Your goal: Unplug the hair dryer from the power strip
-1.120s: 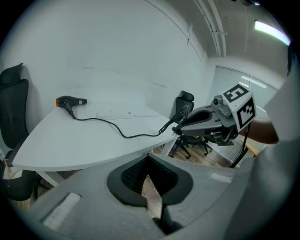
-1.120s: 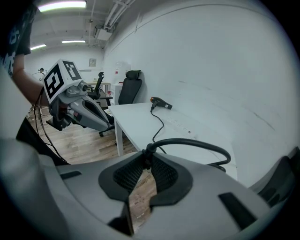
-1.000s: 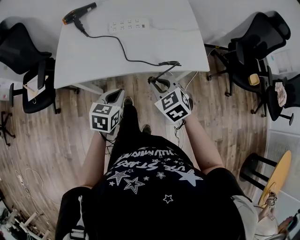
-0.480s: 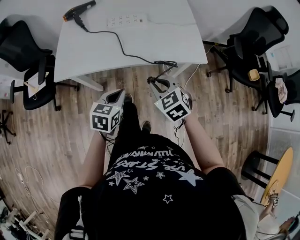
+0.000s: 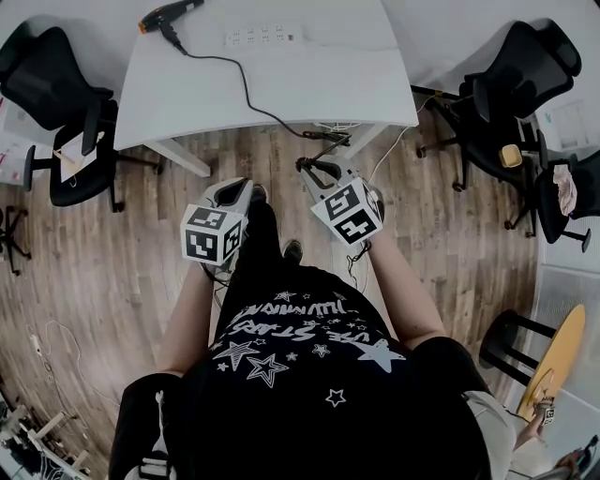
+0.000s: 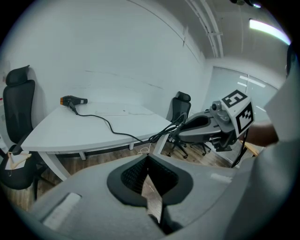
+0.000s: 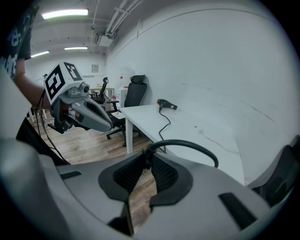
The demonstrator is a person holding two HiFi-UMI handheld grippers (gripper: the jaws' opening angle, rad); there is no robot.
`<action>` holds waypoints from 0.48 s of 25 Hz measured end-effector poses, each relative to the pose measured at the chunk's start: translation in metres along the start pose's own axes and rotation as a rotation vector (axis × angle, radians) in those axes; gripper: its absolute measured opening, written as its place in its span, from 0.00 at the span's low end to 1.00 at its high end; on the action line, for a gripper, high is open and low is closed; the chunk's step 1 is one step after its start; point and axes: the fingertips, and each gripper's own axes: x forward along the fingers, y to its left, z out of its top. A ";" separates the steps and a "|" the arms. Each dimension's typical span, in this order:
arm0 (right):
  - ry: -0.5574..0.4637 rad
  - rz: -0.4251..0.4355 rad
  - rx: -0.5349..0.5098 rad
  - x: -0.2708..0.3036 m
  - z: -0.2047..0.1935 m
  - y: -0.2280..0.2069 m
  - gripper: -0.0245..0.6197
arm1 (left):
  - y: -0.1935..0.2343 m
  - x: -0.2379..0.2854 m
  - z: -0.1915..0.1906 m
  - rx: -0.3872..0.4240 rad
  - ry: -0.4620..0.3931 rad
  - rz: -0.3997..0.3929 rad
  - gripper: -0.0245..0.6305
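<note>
- Black rubber cord (image 7: 179,142) is pinched at the tips of the right hand-held gripper (image 7: 145,161). It runs ahead to the black-and-orange hair dryer (image 5: 169,14), far across the white bench (image 5: 187,94).
- Left hand-held gripper (image 6: 146,164): jaws together, empty.
- White power strip (image 5: 262,36) lies far ahead; no black cord reaches it.
- Judgement: grip firmly and leave slack so the dryer isn't dragged.

Office: wht desk (image 5: 347,75), swivel chairs (image 5: 520,66) (wood flr (image 5: 122,253)).

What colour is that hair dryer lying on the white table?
The hair dryer is black with one orange end, clearest in the left gripper view.
</note>
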 end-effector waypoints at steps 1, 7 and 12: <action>-0.001 0.002 0.000 -0.001 -0.001 0.002 0.14 | -0.001 -0.001 -0.001 -0.001 -0.002 0.003 0.05; -0.014 0.005 -0.004 -0.006 -0.003 0.005 0.14 | -0.007 -0.007 -0.004 -0.003 -0.012 0.016 0.05; -0.022 0.014 0.005 -0.011 -0.002 0.006 0.14 | -0.012 -0.014 0.000 -0.007 -0.020 0.022 0.05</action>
